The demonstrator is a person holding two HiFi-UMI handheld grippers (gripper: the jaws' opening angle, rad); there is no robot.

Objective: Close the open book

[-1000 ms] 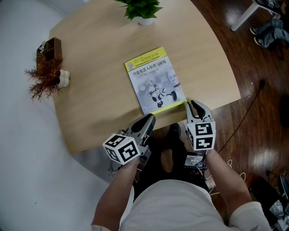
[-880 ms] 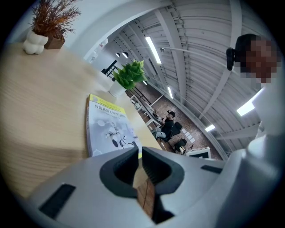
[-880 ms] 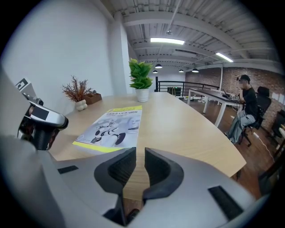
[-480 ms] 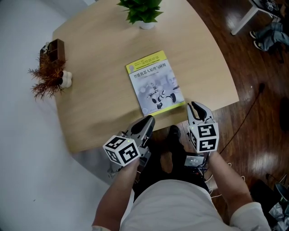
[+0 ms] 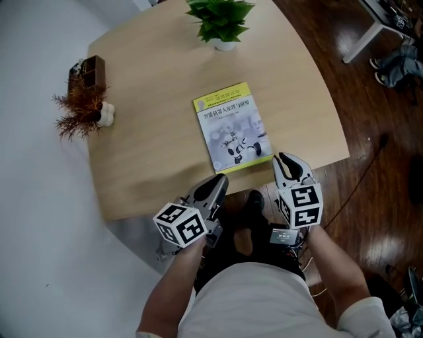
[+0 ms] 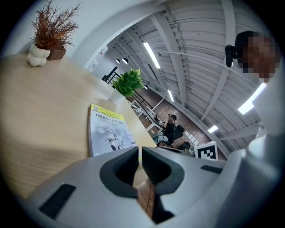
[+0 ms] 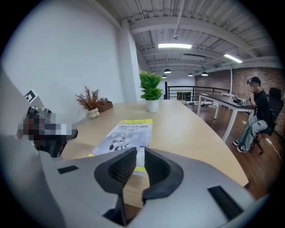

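The book (image 5: 232, 127) lies closed and flat on the wooden table (image 5: 152, 79), its yellow and grey cover up, near the table's front edge. It also shows in the left gripper view as the book (image 6: 109, 131) and in the right gripper view as the book (image 7: 127, 133). My left gripper (image 5: 218, 179) hovers at the table's front edge, just short of the book's near left corner. My right gripper (image 5: 284, 158) hangs beside the near right corner, apart from it. Both pairs of jaws stand almost together, with only a thin slit and nothing between them, at the left gripper (image 6: 140, 151) and the right gripper (image 7: 140, 153).
A green potted plant (image 5: 221, 20) stands at the table's far edge. A dried brown plant in a white pot (image 5: 82, 105) and a small brown box (image 5: 92, 66) sit at the far left. A seated person (image 7: 256, 111) and white desks are off to the right.
The right gripper has lifted slightly beside the book's near corner. The left gripper has hardly moved. The book has stayed closed and still; the head view has shifted a little.
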